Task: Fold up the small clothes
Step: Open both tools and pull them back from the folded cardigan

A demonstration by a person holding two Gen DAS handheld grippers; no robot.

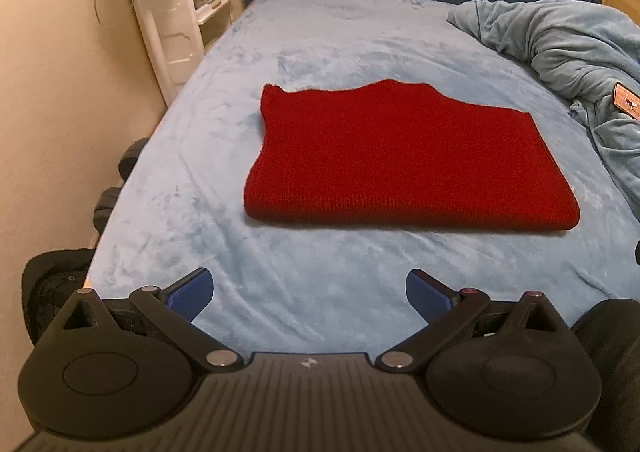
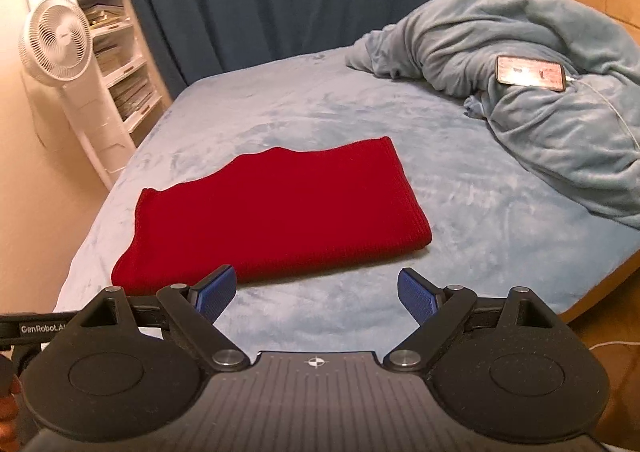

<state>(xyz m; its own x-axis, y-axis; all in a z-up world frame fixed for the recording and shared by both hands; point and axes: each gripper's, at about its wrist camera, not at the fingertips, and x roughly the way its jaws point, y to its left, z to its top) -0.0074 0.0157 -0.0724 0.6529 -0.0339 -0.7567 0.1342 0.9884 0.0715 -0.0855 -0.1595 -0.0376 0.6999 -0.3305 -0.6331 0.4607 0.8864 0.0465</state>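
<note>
Red knitted garment (image 1: 404, 155), folded into a thick rectangle, lies flat on the pale blue plush bed sheet (image 1: 320, 51), mid-frame in the left wrist view and centre-left in the right wrist view (image 2: 276, 207). Rounded fold edge faces the cameras; far edge is wavy and uneven, w/ a small bump at its upper left corner.

Handling, as a guess: soft, floppy knit, light, several layers thick, so it'll sag and slide apart if lifted by one layer only. Plush sheet probably grips it a bit, so dragging could rumple the stack. Best hold looks like the two near corners of the fold edge, pinching all layers together, one corner per tool. Can't tell what kind of garment it is, or how many layers, from these angles.

Left tongs (image 1: 310, 292) spread wide, nothing between the blue pads, low centre of frame, short of the near edge. Right tongs (image 2: 316, 290) likewise released and empty; the left pad (image 2: 216, 292) overlaps the garment's near edge in the view, contact unclear.

Crumpled blue-grey blanket (image 2: 520, 91) at upper right, w/ a lit phone (image 2: 530, 72) on it, well apart from the garment.
</note>
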